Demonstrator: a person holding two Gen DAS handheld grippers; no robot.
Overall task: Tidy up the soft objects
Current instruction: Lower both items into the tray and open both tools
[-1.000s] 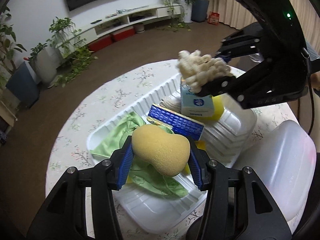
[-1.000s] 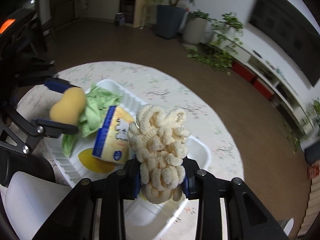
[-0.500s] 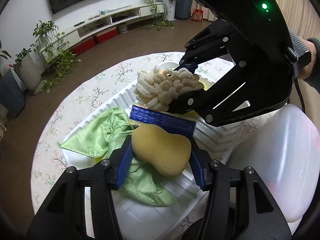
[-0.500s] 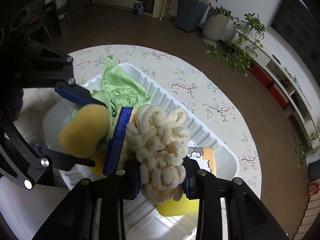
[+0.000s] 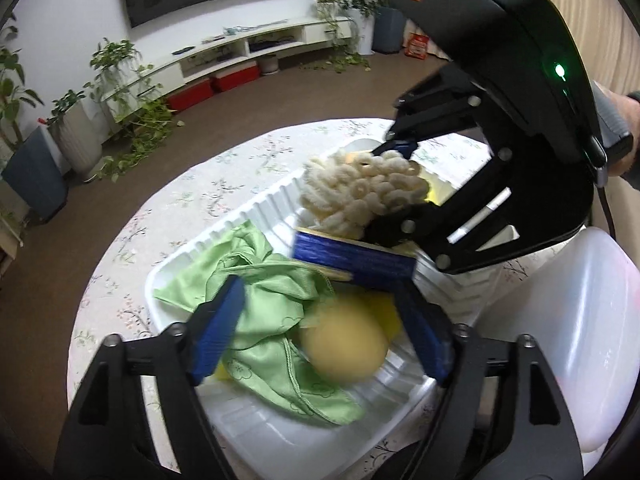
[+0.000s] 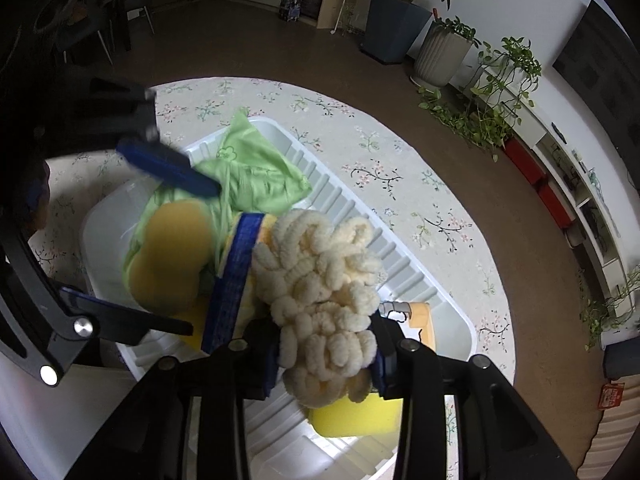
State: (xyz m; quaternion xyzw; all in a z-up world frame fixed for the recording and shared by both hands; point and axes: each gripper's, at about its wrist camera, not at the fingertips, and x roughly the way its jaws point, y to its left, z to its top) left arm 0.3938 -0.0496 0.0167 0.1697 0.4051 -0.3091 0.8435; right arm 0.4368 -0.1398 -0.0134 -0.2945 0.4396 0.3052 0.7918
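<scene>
floral tablecloth point(image 5: 192, 200) | ribbed white tray point(image 5: 256, 208) | rounded yellow sponge point(image 5: 344, 348) | loopy cream chenille point(image 6: 320, 280)

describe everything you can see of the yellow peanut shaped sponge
The sponge is mustard yellow, matte and finely porous, with a peanut outline: two rounded lobes and a slight waist. It lies in the white ribbed tray, on top of the crumpled green cloth, beside the blue-edged pack. The left gripper straddles it with jaws opening, and its blue pads stand clear of the sponge. In the left wrist view the sponge looks blurred.
</scene>
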